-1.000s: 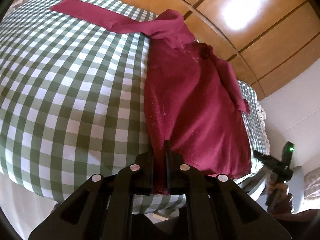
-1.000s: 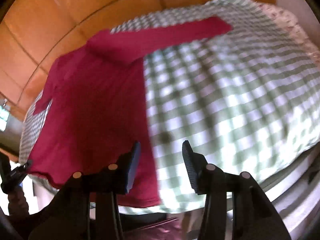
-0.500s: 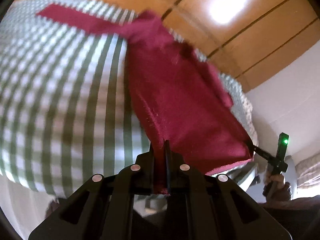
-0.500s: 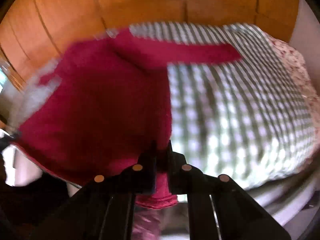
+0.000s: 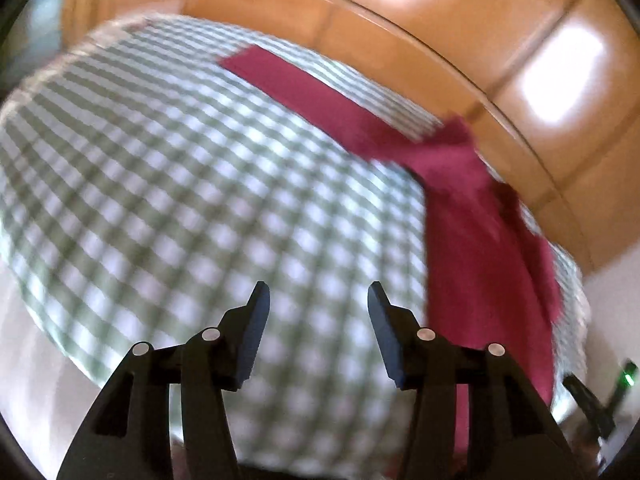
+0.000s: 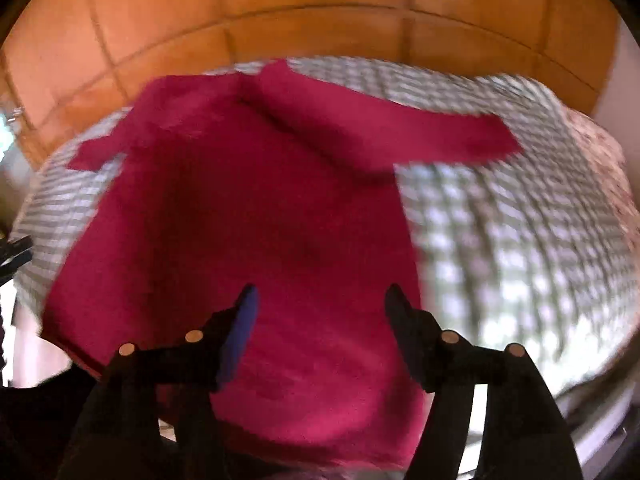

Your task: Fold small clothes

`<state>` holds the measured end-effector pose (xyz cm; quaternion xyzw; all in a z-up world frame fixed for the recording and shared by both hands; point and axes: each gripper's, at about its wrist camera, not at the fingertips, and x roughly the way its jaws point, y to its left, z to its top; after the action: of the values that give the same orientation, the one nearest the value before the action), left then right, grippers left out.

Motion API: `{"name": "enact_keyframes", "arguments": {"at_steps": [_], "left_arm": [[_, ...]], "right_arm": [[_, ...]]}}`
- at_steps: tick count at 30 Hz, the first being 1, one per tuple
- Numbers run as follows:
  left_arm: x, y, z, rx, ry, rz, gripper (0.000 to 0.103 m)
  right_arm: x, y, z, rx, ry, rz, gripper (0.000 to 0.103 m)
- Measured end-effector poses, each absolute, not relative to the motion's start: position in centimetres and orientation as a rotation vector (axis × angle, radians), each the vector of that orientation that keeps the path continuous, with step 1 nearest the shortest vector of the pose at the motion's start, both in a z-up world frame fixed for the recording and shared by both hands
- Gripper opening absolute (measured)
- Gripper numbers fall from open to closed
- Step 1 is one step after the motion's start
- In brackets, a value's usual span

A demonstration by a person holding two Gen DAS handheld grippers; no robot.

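Note:
A dark red long-sleeved top [image 6: 256, 232] lies spread flat on a green-and-white checked cloth [image 6: 520, 248], one sleeve stretched out to the right. My right gripper [image 6: 320, 300] is open just above the top's lower part, holding nothing. In the left wrist view the top [image 5: 480, 232] lies to the right, its sleeve reaching up-left. My left gripper [image 5: 316, 296] is open and empty over the bare checked cloth [image 5: 180, 200], left of the top's edge. Both views are blurred by motion.
An orange wood-panelled wall [image 6: 320, 8] stands behind the table. The cloth's edges drop off near both grippers. The other gripper, with a green light [image 5: 628, 372], shows at the lower right of the left wrist view.
Both grippers were shut on the top's hem half a second ago. Both have let go and stand open. The top has settled flat, and the left gripper has moved off to its left.

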<state>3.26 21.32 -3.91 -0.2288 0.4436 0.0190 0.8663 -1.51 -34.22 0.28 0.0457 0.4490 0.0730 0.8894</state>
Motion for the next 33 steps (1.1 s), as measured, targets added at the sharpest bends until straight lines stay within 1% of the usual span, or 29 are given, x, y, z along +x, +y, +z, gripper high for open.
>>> {"name": "enact_keyframes", "arguments": {"at_steps": [1,2,3,5,8,10,13,15,17,21,24,25,26,27,28,29,33], "left_arm": [[4.2,22.3,-3.7,-0.460,0.917,0.096,0.056],[5.1,23.0,-3.6,-0.439,0.904,0.123,0.062],[5.7,23.6,-3.4,-0.413,0.892,0.146,0.063],[7.7,24.8,-3.0,-0.384,0.890,0.190,0.063],[10.4,27.7,-2.9,-0.475,0.878,0.207,0.063],[12.8,29.4,-2.6,-0.515,0.860,0.225,0.063],[16.5,30.8,-2.7,-0.510,0.861,0.250,0.063],[19.6,32.0,-3.3,-0.497,0.878,0.277,0.063],[22.6,33.0,-3.9,-0.463,0.902,0.319,0.063],[27.1,34.3,-5.1,-0.407,0.947,0.380,0.063],[29.4,34.8,-6.7,-0.358,1.017,0.387,0.062],[29.8,34.9,-7.3,-0.361,1.034,0.384,0.060],[29.8,34.8,-7.5,-0.360,1.027,0.370,0.042],[29.7,34.7,-7.5,-0.349,1.019,0.347,0.014],[29.4,34.5,-7.0,-0.326,0.998,0.342,0.009],[28.9,34.6,-6.4,-0.319,0.966,0.340,0.007],[26.0,36.8,-4.2,-0.371,0.847,0.434,0.006]], "right_arm": [[-1.1,-32.8,0.3,0.108,0.941,0.190,0.070],[-0.7,-31.2,0.1,0.110,0.951,0.222,0.070],[0.1,-30.8,-0.4,0.108,0.957,0.240,0.070],[1.1,-28.4,-1.5,0.114,0.981,0.291,0.071],[2.2,-26.1,-3.1,0.109,1.015,0.331,0.071],[3.3,-26.2,-4.1,0.115,1.032,0.340,0.074],[3.8,-26.6,-5.3,0.132,1.040,0.358,0.083],[3.8,-26.9,-5.8,0.147,1.044,0.397,0.093],[4.2,-26.2,-6.0,0.153,1.048,0.422,0.100],[4.5,-26.7,-6.1,0.208,1.050,0.437,0.101],[4.6,-27.4,-6.0,0.256,1.055,0.445,0.101],[4.7,-27.4,-6.0,0.263,1.056,0.445,0.101],[4.8,-27.3,-6.0,0.265,1.058,0.443,0.101],[4.8,-27.3,-5.9,0.259,1.061,0.441,0.101],[4.8,-27.1,-5.9,0.250,1.062,0.438,0.101],[4.8,-27.0,-5.9,0.242,1.062,0.436,0.101],[4.8,-26.4,-5.9,0.218,1.062,0.417,0.101]]}}
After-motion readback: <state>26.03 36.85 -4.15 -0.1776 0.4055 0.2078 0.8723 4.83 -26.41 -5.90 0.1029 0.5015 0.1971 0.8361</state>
